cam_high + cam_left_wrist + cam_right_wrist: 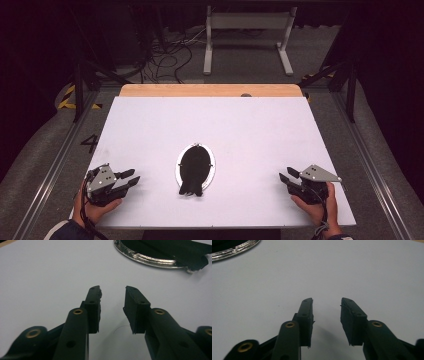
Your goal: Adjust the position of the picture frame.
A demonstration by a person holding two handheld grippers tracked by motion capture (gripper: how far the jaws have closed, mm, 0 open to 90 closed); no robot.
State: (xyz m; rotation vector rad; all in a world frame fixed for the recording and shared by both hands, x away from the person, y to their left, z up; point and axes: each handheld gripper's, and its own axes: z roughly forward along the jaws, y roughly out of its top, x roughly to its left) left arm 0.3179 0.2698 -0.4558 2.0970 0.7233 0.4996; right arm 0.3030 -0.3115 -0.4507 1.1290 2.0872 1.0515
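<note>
An oval silver tray [212, 170] lies near the middle front of the white table [210, 130], with a black cloth-like thing [194, 167] in it that hangs over the tray's near rim. My left gripper [131, 177] rests at the front left, jaws pointing right toward the tray, open with nothing between them. My right gripper [286, 175] rests at the front right, pointing left, also open and empty. In the left gripper view the gripper [113, 290] faces the tray's rim [150, 260] and the black thing [185, 250]. The right gripper view puts the tray rim [234, 250] at top left, beyond the gripper [327, 301].
A wooden strip [210, 90] borders the table's far edge. Metal frame rails [55, 165] run along both sides. Beyond the table stand a white table frame [247, 30] and loose cables [165, 55] on the floor.
</note>
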